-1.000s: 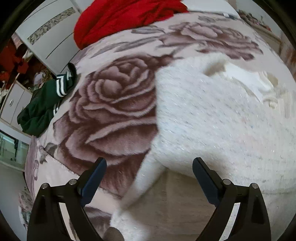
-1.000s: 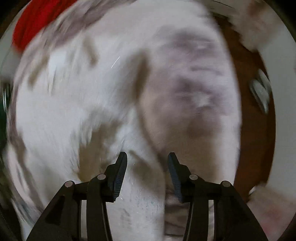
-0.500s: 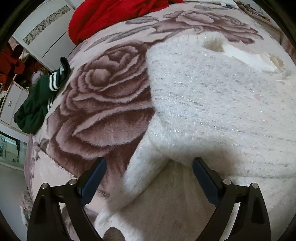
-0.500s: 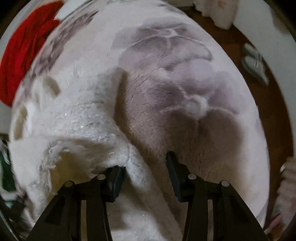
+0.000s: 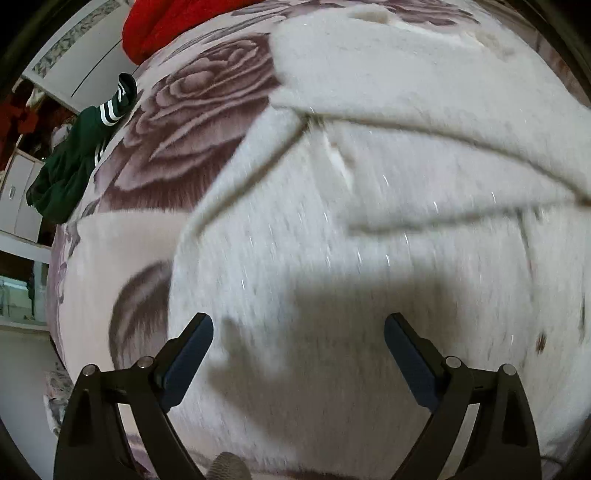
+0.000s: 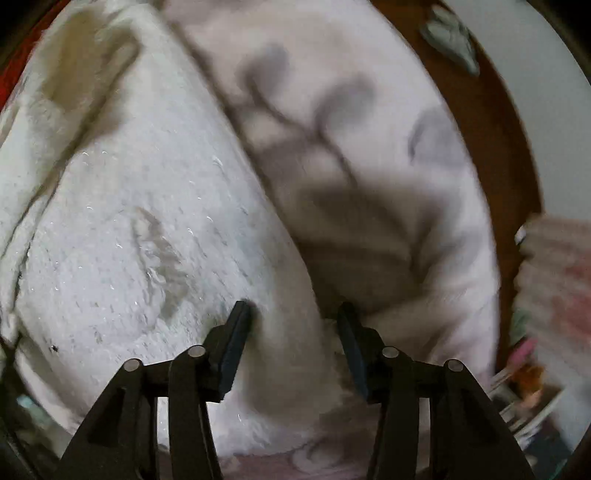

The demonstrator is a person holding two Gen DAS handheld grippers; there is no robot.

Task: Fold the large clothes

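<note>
A large fluffy white sweater lies spread on a bed covered by a pink blanket with a big rose print. One sleeve is folded across the body. My left gripper is wide open and empty just above the sweater's lower part. In the right wrist view the same sweater fills the left side. My right gripper has its jaws partly closed around a thick fold of the sweater's right edge. The view is motion-blurred.
A red garment lies at the far end of the bed. A dark green garment with white stripes hangs at the left edge, white cabinets behind it. The bed's right edge and brown floor with grey slippers show at right.
The left gripper moved over the sweater, which now has its sleeve folded across the body. The right gripper dropped lower along the sweater's right edge, still around the fold.
</note>
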